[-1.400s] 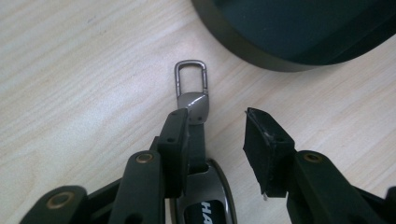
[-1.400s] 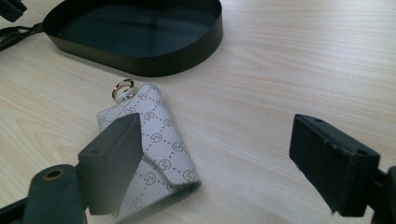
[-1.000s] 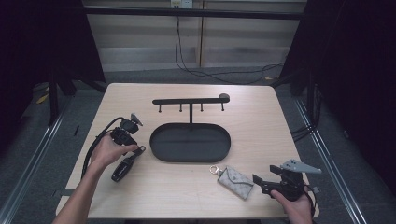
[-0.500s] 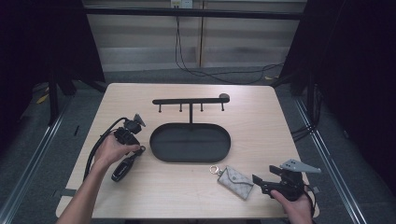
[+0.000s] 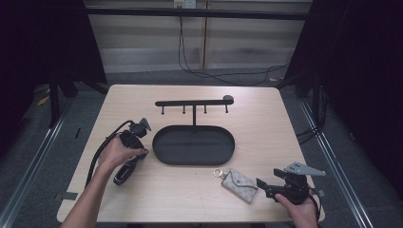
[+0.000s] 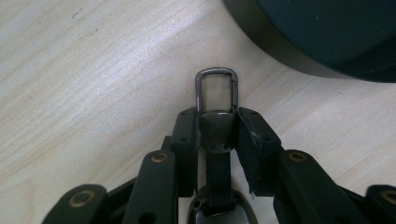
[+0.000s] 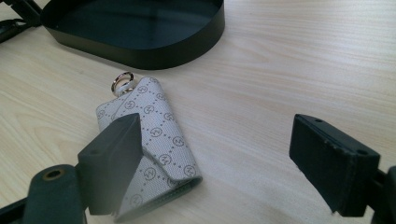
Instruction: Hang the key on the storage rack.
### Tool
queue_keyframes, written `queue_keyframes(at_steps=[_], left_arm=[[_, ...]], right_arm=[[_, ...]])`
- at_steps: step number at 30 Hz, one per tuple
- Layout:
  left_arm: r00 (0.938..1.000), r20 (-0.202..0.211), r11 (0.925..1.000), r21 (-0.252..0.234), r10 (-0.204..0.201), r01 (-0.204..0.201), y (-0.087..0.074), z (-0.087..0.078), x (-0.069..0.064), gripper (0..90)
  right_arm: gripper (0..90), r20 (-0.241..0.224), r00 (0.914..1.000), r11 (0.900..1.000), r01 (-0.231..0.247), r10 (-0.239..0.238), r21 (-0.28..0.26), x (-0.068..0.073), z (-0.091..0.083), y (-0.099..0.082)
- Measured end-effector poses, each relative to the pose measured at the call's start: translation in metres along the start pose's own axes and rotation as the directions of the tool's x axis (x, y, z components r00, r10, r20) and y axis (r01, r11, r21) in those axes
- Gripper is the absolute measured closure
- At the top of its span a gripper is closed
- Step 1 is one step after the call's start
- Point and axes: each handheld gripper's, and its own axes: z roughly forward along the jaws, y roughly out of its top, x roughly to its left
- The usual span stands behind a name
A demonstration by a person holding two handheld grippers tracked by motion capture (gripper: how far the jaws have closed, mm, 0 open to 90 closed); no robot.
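A black key fob (image 5: 122,175) lies on the table left of the black oval tray (image 5: 194,163). My left gripper (image 5: 140,153) is shut on the fob's strap (image 6: 217,135). The strap's metal clasp (image 6: 217,88) pokes out past the jaws toward the tray's rim (image 6: 280,51). A grey patterned key pouch (image 5: 240,185) with a small ring (image 7: 122,80) lies in front of the tray. My right gripper (image 5: 266,185) sits open just right of it. In the right gripper view its left jaw overlaps the pouch (image 7: 159,135) and the gripper (image 7: 219,154) holds nothing.
A black rack (image 5: 190,102) with several small hooks stands on a post behind the tray. The tray's inside (image 7: 130,18) is bare. Cables trail from both grippers. The table's front edge runs close to both hands.
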Motion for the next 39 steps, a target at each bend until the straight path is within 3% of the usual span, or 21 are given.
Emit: queue_keyframes(at_steps=[1, 2, 4, 7, 10, 11, 13, 14, 19, 23, 24, 29, 30, 38, 39], left_arm=[[1.0, 0.0, 1.0, 0.0, 0.0, 0.0, 0.0, 0.0, 0.0, 69.3], [0.9993, -0.035, 0.9998, 0.016, 0.014, -0.014, 0.002, 0.0, -0.005, 69.3], [0.9989, -0.044, 0.9997, 0.021, 0.014, -0.013, 0.003, 0.001, -0.006, 69.1], [0.9995, -0.024, 0.9994, 0.027, -0.022, 0.023, 0.003, 0.001, -0.004, 69.6], [0.9991, -0.04, 0.9993, 0.034, -0.015, 0.016, 0.004, 0.001, -0.005, 70.4], [0.9988, -0.032, 0.9987, 0.035, -0.036, 0.037, 0.005, 0.001, -0.005, 70.5], [0.9994, -0.031, 0.999, 0.041, -0.013, 0.015, 0.005, 0.0, -0.004, 70.6], [0.999, -0.029, 0.9985, 0.041, -0.034, 0.035, 0.005, 0.0, -0.004, 70.6], [0.9988, -0.031, 0.9984, 0.039, -0.039, 0.04, 0.005, 0.0, -0.004, 70.7], [0.9985, 0.002, 0.998, 0.032, -0.055, 0.055, 0.003, 0.0, 0.0, 70.7], [0.9969, 0.021, 0.9967, 0.029, -0.076, 0.076, 0.002, 0.0, 0.003, 70.7], [0.9953, 0.047, 0.996, 0.034, -0.084, 0.082, -0.002, -0.001, 0.006, 70.7], [0.9961, 0.053, 0.9969, 0.039, -0.07, 0.068, -0.003, -0.001, 0.007, 70.7], [0.996, 0.053, 0.9973, 0.016, -0.073, 0.072, -0.006, -0.014, 0.008, 70.7], [0.9951, 0.067, 0.9974, 0.002, -0.073, 0.073, -0.007, -0.018, 0.009, 70.7]], right_arm=[[17.3, 0.002, 1.0, 1.0, -0.001, 0.001, 0.001, 0.0, 0.0, 0.0], [17.2, 0.004, 1.0, 1.0, 0.0, 0.0, 0.002, 0.0, 0.0, 0.0], [17.2, 0.005, 1.0, 1.0, 0.002, -0.002, 0.005, 0.001, 0.0, 0.0], [17.2, 0.006, 0.9999, 0.9999, 0.011, -0.011, 0.008, 0.001, 0.001, 0.0], [17.3, 0.006, 0.9999, 0.9999, 0.013, -0.013, 0.008, 0.001, 0.0, 0.0], [17.3, 0.006, 0.9999, 0.9999, 0.012, -0.012, 0.01, 0.001, 0.001, 0.0], [17.3, 0.006, 0.9999, 0.9999, 0.01, -0.01, 0.012, 0.001, 0.001, 0.0], [17.3, 0.006, 0.9999, 0.9999, 0.011, -0.011, 0.012, 0.001, 0.001, 0.0], [17.3, 0.008, 0.9999, 0.9999, 0.009, -0.009, 0.012, 0.001, 0.001, 0.0], [17.4, 0.01, 0.9999, 0.9998, 0.01, -0.011, 0.014, 0.001, 0.001, 0.0], [17.4, 0.009, 0.9999, 0.9998, 0.009, -0.009, 0.015, 0.001, 0.001, 0.0], [17.5, 0.012, 0.9999, 0.9998, 0.006, -0.006, 0.021, 0.001, 0.002, 0.0], [17.5, 0.013, 0.9999, 0.9997, 0.006, -0.007, 0.023, 0.001, 0.002, 0.0], [17.6, 0.017, 0.9999, 0.9997, 0.003, -0.004, 0.023, 0.001, 0.003, 0.0], [17.6, 0.017, 0.9998, 0.9997, 0.003, -0.003, 0.023, 0.001, 0.003, 0.0]])
